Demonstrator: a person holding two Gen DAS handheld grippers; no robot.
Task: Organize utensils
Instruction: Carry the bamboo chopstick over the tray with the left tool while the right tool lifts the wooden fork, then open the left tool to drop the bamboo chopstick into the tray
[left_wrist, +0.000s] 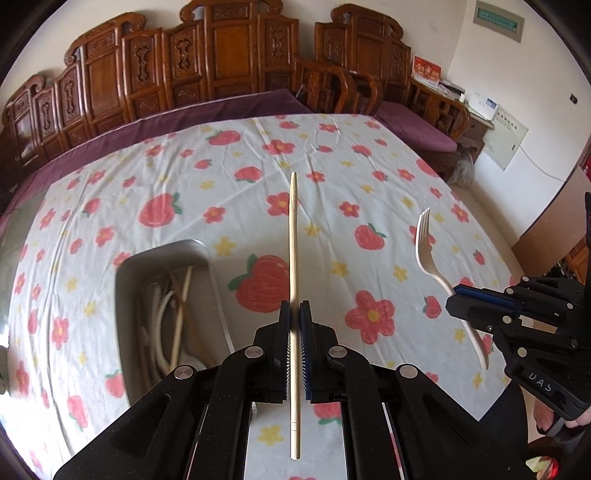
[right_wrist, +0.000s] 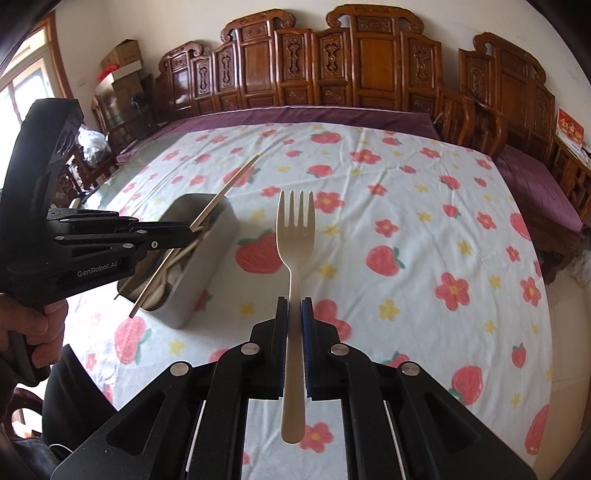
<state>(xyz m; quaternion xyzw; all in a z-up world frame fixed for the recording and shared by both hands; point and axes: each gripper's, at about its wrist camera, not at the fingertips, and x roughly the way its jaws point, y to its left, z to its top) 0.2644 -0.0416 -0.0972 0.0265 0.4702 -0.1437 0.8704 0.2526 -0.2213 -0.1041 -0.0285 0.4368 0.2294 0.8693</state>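
Note:
My left gripper (left_wrist: 294, 314) is shut on a wooden chopstick (left_wrist: 293, 240) that points away from me, above the tablecloth. In the right wrist view the same left gripper (right_wrist: 190, 230) holds the chopstick (right_wrist: 229, 188) over the metal tray (right_wrist: 218, 236). My right gripper (right_wrist: 294, 310) is shut on the handle of a cream plastic fork (right_wrist: 295, 236), tines pointing away. From the left wrist view the right gripper (left_wrist: 456, 299) and the fork (left_wrist: 428, 254) hang at the right. The metal tray (left_wrist: 127, 273) holds several chopsticks and pale utensils.
A white cloth with strawberries and flowers (left_wrist: 332, 155) covers the table. A carved wooden bench with a purple cushion (left_wrist: 229, 103) runs along the far side. A hand (right_wrist: 40, 325) grips the left gripper's handle. Cardboard boxes (right_wrist: 122, 62) stand at the back left.

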